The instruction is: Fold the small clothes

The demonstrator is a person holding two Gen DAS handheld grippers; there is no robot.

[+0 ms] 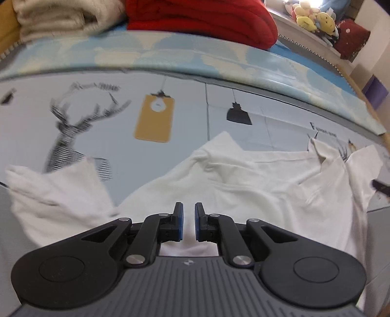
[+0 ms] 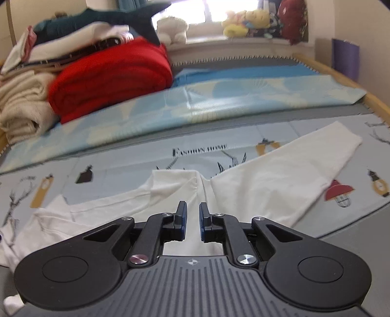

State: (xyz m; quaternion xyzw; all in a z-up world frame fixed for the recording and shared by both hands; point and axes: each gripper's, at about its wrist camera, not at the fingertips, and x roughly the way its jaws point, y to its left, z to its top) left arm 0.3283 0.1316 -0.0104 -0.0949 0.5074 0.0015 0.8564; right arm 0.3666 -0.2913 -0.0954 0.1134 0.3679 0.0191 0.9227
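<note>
Near first: left tool (image 1: pixel 189 223) hangs over the white long-sleeve top (image 1: pixel 243 185), jaws drawn close w/ only a narrow gap. White cloth shows through the gap behind the pads, but can't tell if a thin layer is pinched or the pads are just above it. Right tool (image 2: pixel 193 224) is the same: jaws near together, slim gap, cloth below, grip not readable.

The top lies crumpled on the printed play mat (image 1: pixel 109 136), not on any bench. Its body is bunched under both tools; one sleeve (image 2: pixel 287 175) runs out flat to the right in the right wrist view, and the other sleeve (image 1: pixel 56 192) flops out left in the left wrist view. Collar area (image 2: pixel 175 185) is folded over itself.

Judgement: the step is spreading or squaring the garment before a fold. To do it well, take single-layer edges at hem or shoulders, keep both tools level w/ each other, pull taut enough to flatten the bunched middle, then lay each sleeve inward across the body. The doubled collar needs smoothing or the fold goes lumpy.

Further out: a pale blue patterned blanket (image 2: pixel 219 102) lies across the mat beyond the top, close enough to snag a sleeve if it's flung far. Behind that sit a red folded blanket (image 2: pixel 112 78) and a cream one (image 2: pixel 22 107), well apart from the work. Plush toys (image 2: pixel 246 22) line the window sill, no obstacle.
</note>
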